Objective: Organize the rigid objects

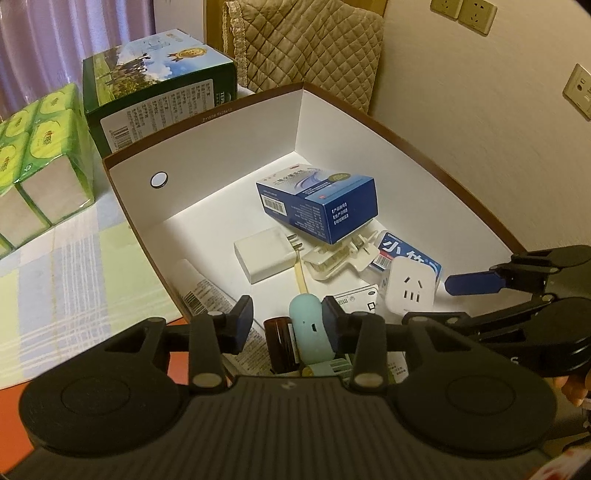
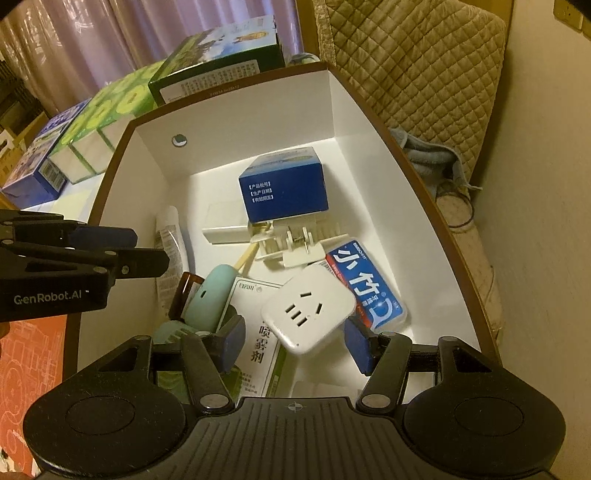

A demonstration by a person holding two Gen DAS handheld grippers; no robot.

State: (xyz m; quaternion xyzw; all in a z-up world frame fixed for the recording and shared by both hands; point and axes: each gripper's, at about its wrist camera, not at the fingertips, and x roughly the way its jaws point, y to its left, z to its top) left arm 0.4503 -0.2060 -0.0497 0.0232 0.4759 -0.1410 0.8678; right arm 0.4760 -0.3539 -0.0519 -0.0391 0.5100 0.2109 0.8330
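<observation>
Inside the storage box (image 2: pixel 236 107), the white socket cube (image 2: pixel 308 308) is clamped by the right hand-held gripper (image 2: pixel 295 341) for sorting — the left hand-held gripper (image 1: pixel 288 325) is parted around the teal case (image 1: pixel 310 328), pads not pressing.

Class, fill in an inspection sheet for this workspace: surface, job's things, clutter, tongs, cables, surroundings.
Surface: checked cloth on the table.
Job's things: open box holding blue carton, white charger, socket cube and teal case, all jumbled.
Clutter: green tissue packs and green carton beside the box.
Tongs: left tongs open around the teal case; right tongs flank the socket cube, grip unclear.
Cables: thin dark cord below the quilted cover.
Surroundings: quilted cover, wall sockets, curtain.
</observation>
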